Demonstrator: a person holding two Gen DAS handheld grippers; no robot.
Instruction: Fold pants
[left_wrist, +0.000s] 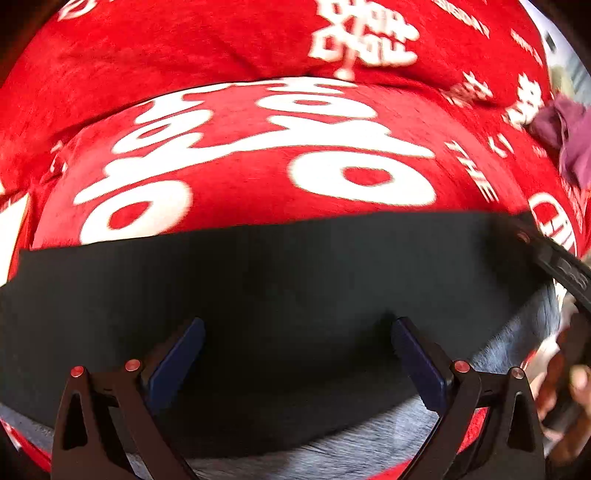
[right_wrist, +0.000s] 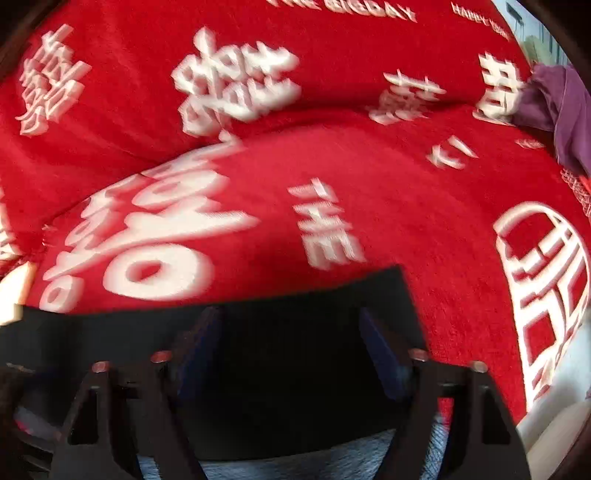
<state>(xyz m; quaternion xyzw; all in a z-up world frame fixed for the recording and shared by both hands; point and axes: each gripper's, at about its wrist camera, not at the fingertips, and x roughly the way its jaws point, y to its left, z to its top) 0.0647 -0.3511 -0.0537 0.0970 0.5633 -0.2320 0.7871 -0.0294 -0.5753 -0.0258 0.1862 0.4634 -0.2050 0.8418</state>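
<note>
Red blanket (right_wrist: 388, 192) blurred; black pants (left_wrist: 295, 280) edges cut off

Red plush blanket w/ big white lettering (left_wrist: 229, 177) covers the surface, rumpled into a fold across the middle. Crumpled purple cloth (right_wrist: 557, 107) lies on it at far right edge.

Both wrist views steep-down, close; share red blanket (left_wrist: 221, 44), black pants (right_wrist: 295, 369).
</note>
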